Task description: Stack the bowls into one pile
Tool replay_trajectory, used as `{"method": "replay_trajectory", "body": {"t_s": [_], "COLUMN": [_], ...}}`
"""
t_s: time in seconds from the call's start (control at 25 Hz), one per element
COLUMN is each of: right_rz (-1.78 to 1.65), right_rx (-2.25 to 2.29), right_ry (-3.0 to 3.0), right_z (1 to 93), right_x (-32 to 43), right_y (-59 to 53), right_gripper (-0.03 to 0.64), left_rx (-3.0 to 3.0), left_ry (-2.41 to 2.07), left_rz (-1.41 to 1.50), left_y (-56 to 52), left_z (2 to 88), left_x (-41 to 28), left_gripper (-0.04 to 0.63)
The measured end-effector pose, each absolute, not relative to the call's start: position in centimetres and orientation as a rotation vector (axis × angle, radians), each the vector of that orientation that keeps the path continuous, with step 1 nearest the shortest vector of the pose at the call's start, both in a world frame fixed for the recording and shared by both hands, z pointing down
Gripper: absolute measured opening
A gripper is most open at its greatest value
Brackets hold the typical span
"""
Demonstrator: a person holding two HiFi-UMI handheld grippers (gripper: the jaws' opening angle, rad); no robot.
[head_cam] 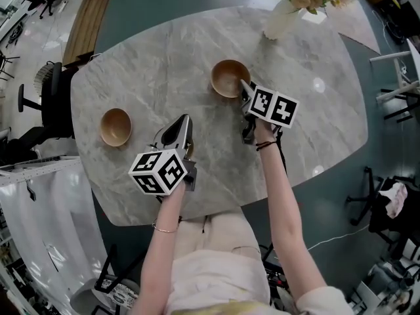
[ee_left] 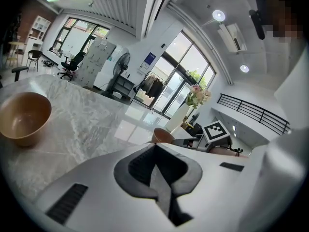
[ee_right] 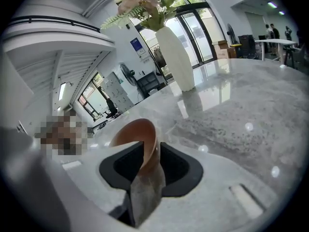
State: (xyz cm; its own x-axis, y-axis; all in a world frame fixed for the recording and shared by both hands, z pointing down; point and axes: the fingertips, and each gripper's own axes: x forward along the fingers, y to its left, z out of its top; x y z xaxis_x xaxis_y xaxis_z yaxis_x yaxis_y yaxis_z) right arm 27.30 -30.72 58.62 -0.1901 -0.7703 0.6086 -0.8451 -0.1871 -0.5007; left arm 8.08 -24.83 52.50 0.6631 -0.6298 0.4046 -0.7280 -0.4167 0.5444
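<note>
Left bowl (head_cam: 115,126) and centre bowl (head_cam: 230,78), both brown, stand upright, well apart.

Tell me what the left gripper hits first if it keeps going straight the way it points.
Likely the table just ahead of the left gripper, since it tilts down; skimming above that, the bowl in the right gripper comes next. Depth is unclear.

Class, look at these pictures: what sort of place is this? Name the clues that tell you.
Probably an open-plan office or showroom: a large marble-look table, wheeled office chairs beyond it, tall glass doors and a floor fan.
</note>
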Motion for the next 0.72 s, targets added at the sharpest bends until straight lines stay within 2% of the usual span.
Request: {"method": "replay_trajectory", "body": {"t_s": [0.28,0.4,0.72], "right_rz": [1.337,1.302,1.265], "right_rx": [1.936,1.926,1.885], "right_ry": [-1.911,-1.88,-1.888], "right_z": [58.9,59.2,58.6], "right_x": [27.4,27.6,27.2], "right_y": [-31.5,-31.8,-31.3], "right_gripper": [0.069,0.026,0.023], "left_rx": [2.173,2.173,2.174], "left_ry": [-1.054,-1.06,-1.107], "left_rz": [0.188,0.19,0.176], "left_y": [-25.0,-24.9,-24.7], "left_z": [52.5,52.4,51.3], "left_x": [8.1,8.1,7.1], "left_gripper": [0.0,0.0,0.0]}}
